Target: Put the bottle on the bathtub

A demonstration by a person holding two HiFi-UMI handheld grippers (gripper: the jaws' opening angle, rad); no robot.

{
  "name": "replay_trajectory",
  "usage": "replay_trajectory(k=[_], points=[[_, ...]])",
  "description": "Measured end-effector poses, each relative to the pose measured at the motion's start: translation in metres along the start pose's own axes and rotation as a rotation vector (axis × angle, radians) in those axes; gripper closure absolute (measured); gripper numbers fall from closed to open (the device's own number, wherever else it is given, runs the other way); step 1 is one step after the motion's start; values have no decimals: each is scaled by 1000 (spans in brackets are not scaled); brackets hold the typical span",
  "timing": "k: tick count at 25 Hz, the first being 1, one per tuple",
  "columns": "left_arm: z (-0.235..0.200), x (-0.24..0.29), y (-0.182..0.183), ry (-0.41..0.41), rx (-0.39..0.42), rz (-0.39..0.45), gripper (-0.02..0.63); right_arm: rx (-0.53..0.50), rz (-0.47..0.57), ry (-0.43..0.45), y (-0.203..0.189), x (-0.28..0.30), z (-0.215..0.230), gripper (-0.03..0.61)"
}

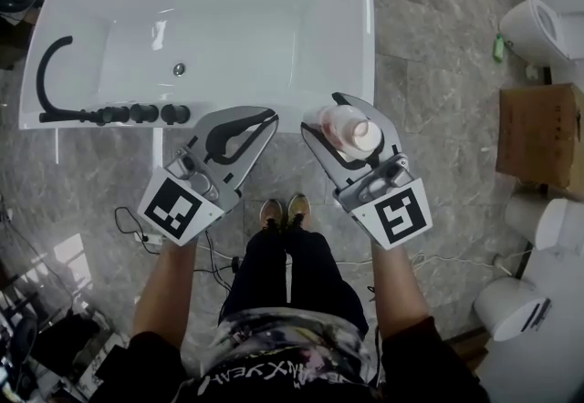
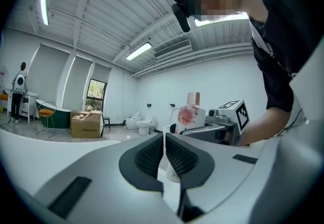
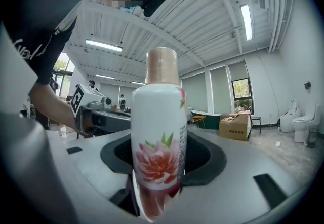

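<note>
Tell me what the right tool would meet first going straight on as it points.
Probably nothing close: the right tool, holding the bottle, aims across the bathtub, apparently above its rim; height is unclear.

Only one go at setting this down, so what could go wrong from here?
1. The bottle is tall and slim; released on the narrow near rim of the bathtub, it could topple into the tub or onto the stone floor.
2. The right gripper seems to hold it short of that rim, so opening the jaws early would drop it.
3. The black tap fittings crowd the rim's left end; keep clear.
</note>
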State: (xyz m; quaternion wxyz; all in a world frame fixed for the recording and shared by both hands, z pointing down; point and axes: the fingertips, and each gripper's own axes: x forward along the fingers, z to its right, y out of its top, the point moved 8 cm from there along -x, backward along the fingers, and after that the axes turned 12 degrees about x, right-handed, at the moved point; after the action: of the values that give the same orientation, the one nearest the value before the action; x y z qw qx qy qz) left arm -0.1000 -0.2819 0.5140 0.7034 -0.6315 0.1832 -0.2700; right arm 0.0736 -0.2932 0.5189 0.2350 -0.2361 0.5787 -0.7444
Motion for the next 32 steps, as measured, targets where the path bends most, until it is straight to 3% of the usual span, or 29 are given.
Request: replay_trajectory(k=[16, 32], points=[[-1, -2, -63, 17, 7, -8, 581, 1, -24, -26, -78, 21, 16, 356], [4, -1, -88, 22, 39, -17, 581, -29, -25, -24, -120, 30, 27, 356]])
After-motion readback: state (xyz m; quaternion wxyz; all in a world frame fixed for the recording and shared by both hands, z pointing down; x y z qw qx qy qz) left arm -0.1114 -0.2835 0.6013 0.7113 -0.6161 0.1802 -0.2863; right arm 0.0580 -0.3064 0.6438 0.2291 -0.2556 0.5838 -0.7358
